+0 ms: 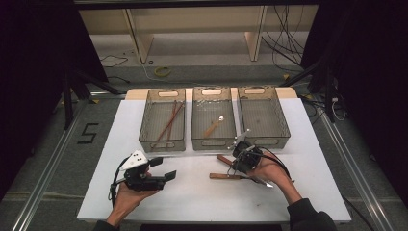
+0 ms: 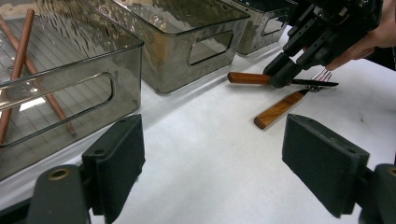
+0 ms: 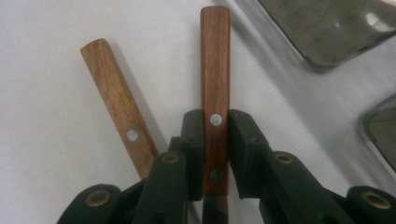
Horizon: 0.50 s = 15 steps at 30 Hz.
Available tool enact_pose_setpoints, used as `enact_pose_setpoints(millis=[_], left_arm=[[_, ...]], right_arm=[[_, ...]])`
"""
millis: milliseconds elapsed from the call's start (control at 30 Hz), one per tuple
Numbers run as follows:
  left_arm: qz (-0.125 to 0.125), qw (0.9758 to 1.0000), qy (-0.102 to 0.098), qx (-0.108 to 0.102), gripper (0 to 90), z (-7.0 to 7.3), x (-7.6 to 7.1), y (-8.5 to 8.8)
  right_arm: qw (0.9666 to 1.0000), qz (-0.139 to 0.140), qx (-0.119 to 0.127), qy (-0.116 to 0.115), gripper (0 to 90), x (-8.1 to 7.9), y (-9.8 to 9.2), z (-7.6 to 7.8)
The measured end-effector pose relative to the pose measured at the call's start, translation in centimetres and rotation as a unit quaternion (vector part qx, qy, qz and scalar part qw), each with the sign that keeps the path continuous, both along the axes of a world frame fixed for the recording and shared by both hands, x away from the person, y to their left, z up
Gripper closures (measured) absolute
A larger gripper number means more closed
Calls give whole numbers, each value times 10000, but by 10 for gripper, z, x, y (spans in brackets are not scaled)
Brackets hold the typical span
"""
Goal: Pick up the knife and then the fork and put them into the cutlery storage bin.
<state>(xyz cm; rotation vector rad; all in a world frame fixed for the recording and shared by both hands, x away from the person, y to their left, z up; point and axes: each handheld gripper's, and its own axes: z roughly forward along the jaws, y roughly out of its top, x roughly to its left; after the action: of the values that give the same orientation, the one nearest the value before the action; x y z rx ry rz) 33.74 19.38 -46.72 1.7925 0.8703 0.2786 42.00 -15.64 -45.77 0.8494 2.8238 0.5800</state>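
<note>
White paper covers the table (image 1: 202,197), and three smoked-plastic bins are lined up along its far edge. Sorting of cutlery appears to be partly done: a pair of wooden chopsticks (image 1: 171,120) is seen in the left bin (image 1: 144,126), a wooden-handled spoon (image 1: 214,126) lies in the middle bin (image 1: 196,126), and nothing can be made out in the right bin (image 1: 285,126). Two wooden-handled pieces are left on the paper in front of the bins. One, a knife (image 3: 215,70), is clamped by its handle between the narrow jaws of the right gripper (image 3: 215,154), at the rivets; in the left gripper view its dark blade is seen beyond the jaws. It is still low at the table, so the lift is judged not yet done. Just beside it, a fork (image 2: 280,108) lies untouched, its tines partly hidden under the knife blade. The left gripper (image 2: 212,158) is held wide and empty, well apart from both pieces. Placing of the knife and then the fork is judged to remain.
</note>
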Motion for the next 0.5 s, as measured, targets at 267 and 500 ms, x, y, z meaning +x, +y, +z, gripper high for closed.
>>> enact_pose_setpoints(millis=[267, 500], left_arm=[[16, 10000, -5, -8, 207, 0, 0, 0], [7, 10000, -15, -9, 208, 0, 0, 0]], right_arm=[[9999, -65, 109, 34, 772, -1, -3, 4], [9991, -151, 403, -13, 773, -3, -9, 15]])
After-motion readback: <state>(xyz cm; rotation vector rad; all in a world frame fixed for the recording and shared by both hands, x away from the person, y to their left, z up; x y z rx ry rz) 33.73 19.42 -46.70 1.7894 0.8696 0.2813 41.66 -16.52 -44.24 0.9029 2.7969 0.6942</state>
